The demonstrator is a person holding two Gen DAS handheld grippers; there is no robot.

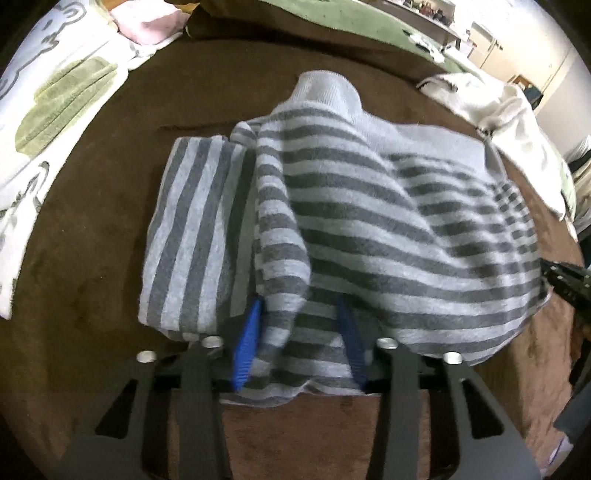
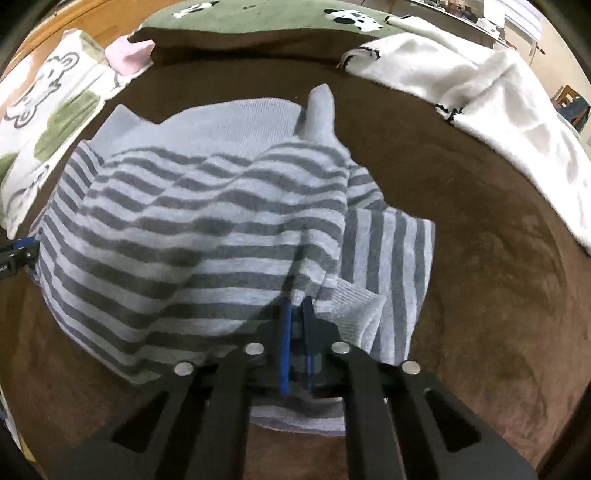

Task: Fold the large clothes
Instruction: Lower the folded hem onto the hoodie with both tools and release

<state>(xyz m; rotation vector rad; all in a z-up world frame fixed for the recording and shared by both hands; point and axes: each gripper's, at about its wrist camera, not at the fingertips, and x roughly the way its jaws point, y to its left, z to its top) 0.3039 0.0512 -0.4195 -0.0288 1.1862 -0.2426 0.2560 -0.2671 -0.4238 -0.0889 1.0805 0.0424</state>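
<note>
A grey and light-blue striped sweater lies on a brown blanket, its plain collar pointing away from me. One sleeve is folded in along the left in the left wrist view. My left gripper grips the near hem, with a thick bunch of fabric between its blue pads. In the right wrist view the same sweater billows, and my right gripper is shut tight on its near edge beside a ribbed cuff. Each gripper shows at the other view's edge: right gripper, left gripper.
A white fluffy garment lies at the far right of the blanket. A white cloth with bear drawings and green patches runs along the left, with a pink folded item behind it. A green blanket lies at the far end.
</note>
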